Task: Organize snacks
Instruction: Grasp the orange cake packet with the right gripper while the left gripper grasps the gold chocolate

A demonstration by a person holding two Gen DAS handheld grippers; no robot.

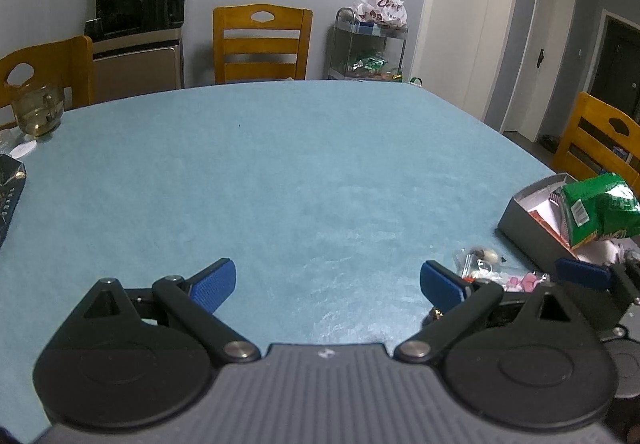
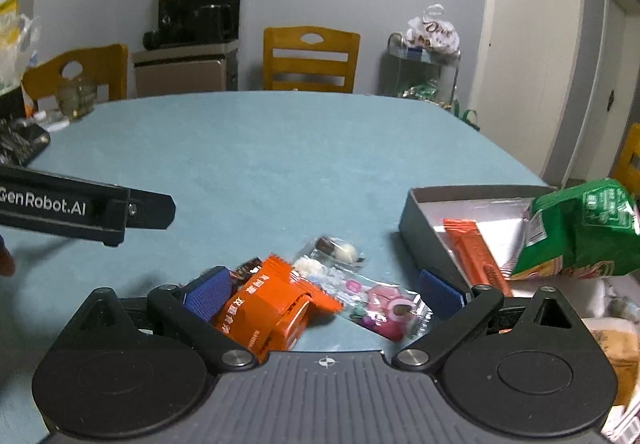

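We are working over a blue table [image 2: 280, 147]. At its right edge a grey box [image 2: 424, 228] is sitting, holding a green bag [image 2: 580, 232] and an orange stick pack [image 2: 476, 256]. We are holding the left gripper [image 1: 326, 284] with fingers spread wide above bare cloth, gripping nothing. Our right gripper [image 2: 322, 292] is also hanging wide apart over the loose snacks: an orange packet [image 2: 268, 304] touching its left finger, a pink candy wrapper [image 2: 384, 308], and a small clear sweet pack [image 2: 332, 250] lying beyond.
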